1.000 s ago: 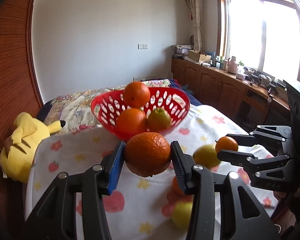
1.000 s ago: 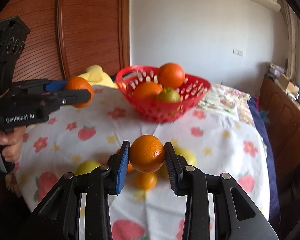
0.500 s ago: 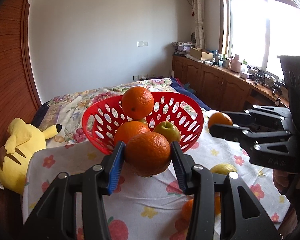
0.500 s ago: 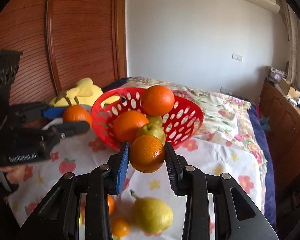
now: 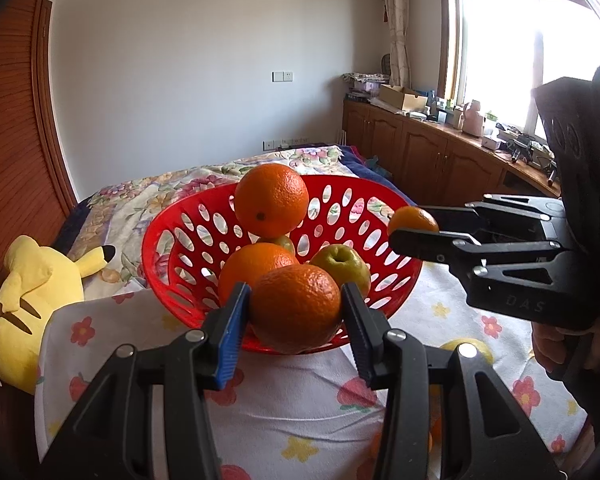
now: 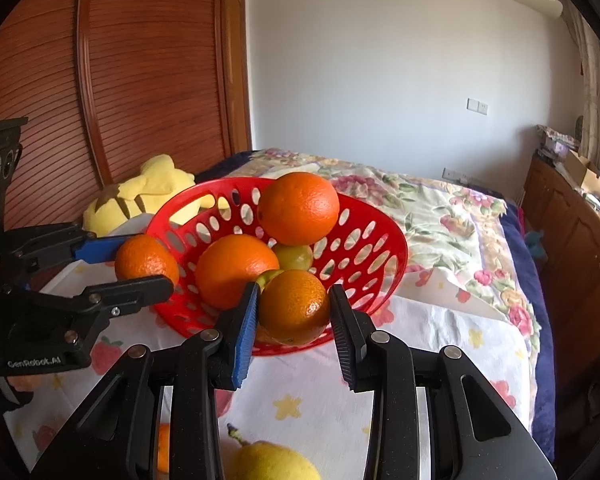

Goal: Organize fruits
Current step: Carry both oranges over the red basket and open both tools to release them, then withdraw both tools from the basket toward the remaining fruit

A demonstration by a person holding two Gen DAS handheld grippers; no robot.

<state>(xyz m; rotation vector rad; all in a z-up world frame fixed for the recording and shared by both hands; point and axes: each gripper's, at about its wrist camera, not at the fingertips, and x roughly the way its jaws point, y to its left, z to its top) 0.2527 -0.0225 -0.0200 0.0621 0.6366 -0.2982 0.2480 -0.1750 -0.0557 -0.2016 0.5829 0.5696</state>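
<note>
Oranges are in both grippers. Seen from the left wrist camera, the left gripper [image 5: 296,312] pinches a large orange [image 5: 296,307] between its two pads, the blue pad on one side and the black pad on the other, both touching the skin. Just beyond the jaws stands the red basket [image 5: 188,236], and the held orange is in front of its near rim. Inside the basket, ahead of the jaws, lie a second orange [image 5: 252,266], a green apple [image 5: 342,264] and, highest of all, a top orange [image 5: 271,200]. To the right of the jaws, the right gripper [image 5: 414,226] comes in from the side and clamps a smaller orange [image 5: 412,220] near the basket's right rim. A yellow plush toy [image 5: 32,300] lies far to the left of the jaws, beside the flowered cloth [image 5: 300,412].

From the right wrist camera, the right gripper [image 6: 294,314] is closed on its orange [image 6: 294,306], with both pads pressed on it, just before the near rim of the basket [image 6: 364,248]. To the left of these jaws, the left gripper [image 6: 140,266] grips its orange [image 6: 146,260] close to the basket's left wall. Below the jaws, on the cloth [image 6: 440,328], lies a yellow pear [image 6: 272,462].
</note>
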